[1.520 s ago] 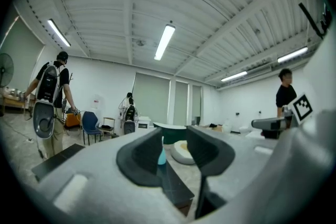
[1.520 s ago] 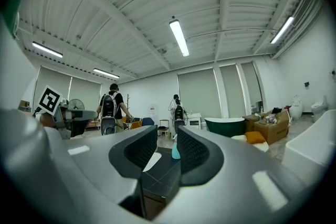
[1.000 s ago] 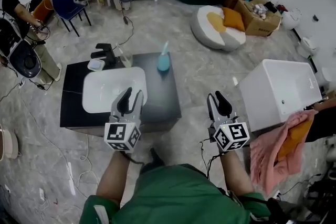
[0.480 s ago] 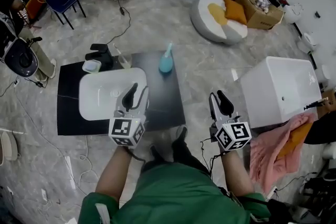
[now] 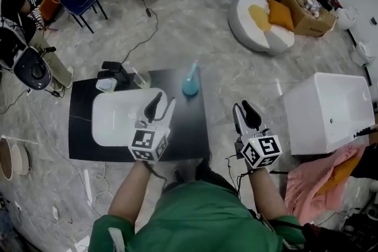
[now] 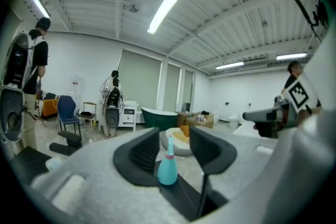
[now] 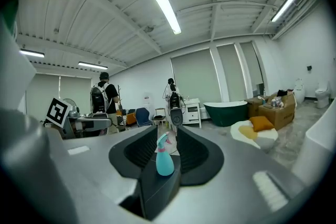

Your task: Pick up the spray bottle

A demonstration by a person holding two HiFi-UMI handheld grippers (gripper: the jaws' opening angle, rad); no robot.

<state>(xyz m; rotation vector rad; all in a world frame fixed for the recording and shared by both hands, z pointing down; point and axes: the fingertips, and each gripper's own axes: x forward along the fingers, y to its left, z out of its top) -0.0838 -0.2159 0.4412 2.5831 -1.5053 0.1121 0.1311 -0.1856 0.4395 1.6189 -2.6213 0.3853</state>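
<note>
Two grippers hang at the near side of the black table (image 5: 195, 130), and neither holds anything. Your left gripper (image 5: 162, 108) is over the right edge of the white sink (image 5: 112, 121). Its jaws are opening, with nothing physically between the pads. Your right gripper (image 5: 243, 116) is off the table's right side, above the grey floor. Its jaws stand apart with a narrow gap and are likewise empty.

The bottle (image 5: 190, 82) stands upright near the table's far edge, just past the sink's far right corner. It is well ahead of both grippers and untouched. Each gripper view shows it through the gap between the jaws, teal with its nozzle up, standing on the dark top. A black tap (image 5: 116, 71) sits at the sink's far left.
</note>
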